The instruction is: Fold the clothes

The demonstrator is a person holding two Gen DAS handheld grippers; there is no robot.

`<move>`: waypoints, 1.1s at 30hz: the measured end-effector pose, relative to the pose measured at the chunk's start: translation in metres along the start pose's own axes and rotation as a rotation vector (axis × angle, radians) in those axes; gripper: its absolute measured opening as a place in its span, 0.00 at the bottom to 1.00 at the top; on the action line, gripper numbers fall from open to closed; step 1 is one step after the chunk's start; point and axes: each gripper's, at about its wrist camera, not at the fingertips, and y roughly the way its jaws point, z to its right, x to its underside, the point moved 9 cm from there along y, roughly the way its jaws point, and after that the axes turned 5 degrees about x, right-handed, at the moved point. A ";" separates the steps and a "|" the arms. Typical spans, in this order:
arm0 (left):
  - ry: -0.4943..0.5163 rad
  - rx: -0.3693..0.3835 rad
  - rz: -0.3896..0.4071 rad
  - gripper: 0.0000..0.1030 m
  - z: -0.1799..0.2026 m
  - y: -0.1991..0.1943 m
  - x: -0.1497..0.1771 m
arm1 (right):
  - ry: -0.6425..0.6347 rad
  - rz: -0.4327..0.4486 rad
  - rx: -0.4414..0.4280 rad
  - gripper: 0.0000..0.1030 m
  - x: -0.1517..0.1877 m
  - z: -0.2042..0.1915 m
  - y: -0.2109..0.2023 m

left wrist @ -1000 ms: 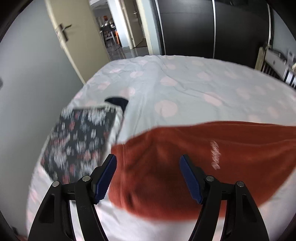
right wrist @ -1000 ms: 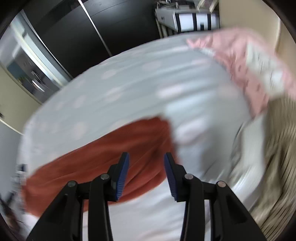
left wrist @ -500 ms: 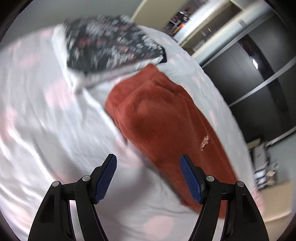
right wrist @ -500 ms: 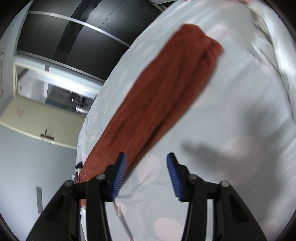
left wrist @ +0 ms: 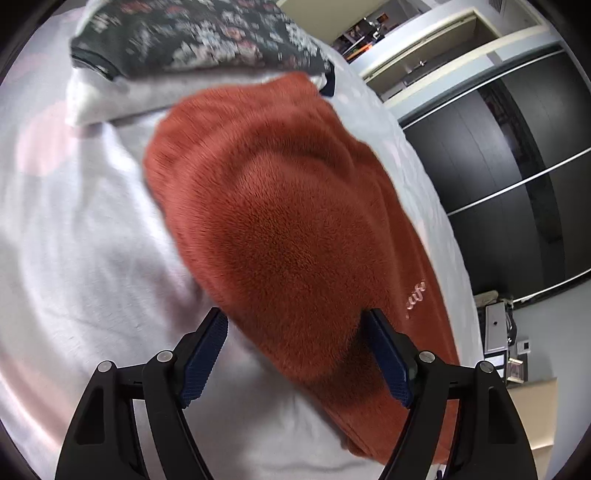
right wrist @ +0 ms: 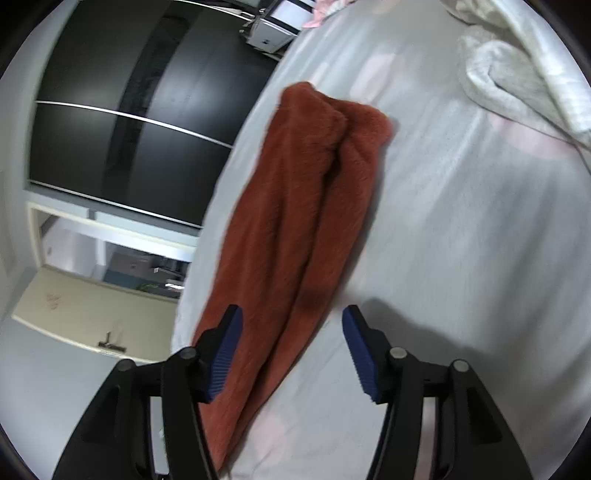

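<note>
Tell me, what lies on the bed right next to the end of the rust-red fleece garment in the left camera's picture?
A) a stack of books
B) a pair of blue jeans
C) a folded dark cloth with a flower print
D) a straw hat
C: a folded dark flowered cloth lies on the bed at the far end of the fleece garment.

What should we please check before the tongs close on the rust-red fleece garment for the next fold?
1. Rust-red fleece garment lies long and flat on the pale dotted bedsheet: ok.
2. Left tongs opening, fleece between the pads but not pinched: ok.
3. Right tongs opening, straddling the garment's edge, nothing pinched: ok.
4. Bedsheet kept out of either grasp: cannot tell.
5. Dark floral folded stack clear of the garment: not ok, it sits against the garment's end.
6. Cream fluffy blanket away from the fold area: ok.
</note>
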 end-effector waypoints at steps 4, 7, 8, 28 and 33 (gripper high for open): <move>-0.016 0.004 -0.006 0.76 -0.002 0.010 -0.005 | 0.009 0.012 -0.007 0.62 -0.011 -0.005 0.015; -0.003 0.001 0.005 0.76 0.000 0.013 -0.009 | -0.021 -0.001 -0.009 0.62 -0.017 -0.014 0.025; 0.001 -0.003 0.011 0.76 0.001 0.013 -0.011 | -0.030 0.000 0.000 0.61 -0.015 -0.014 0.026; 0.223 -0.037 0.097 0.21 0.048 -0.066 -0.017 | -0.241 0.176 0.151 0.11 0.015 -0.056 -0.069; 0.208 -0.052 0.054 0.20 0.029 -0.107 0.002 | -0.144 0.142 0.185 0.11 0.029 -0.026 -0.115</move>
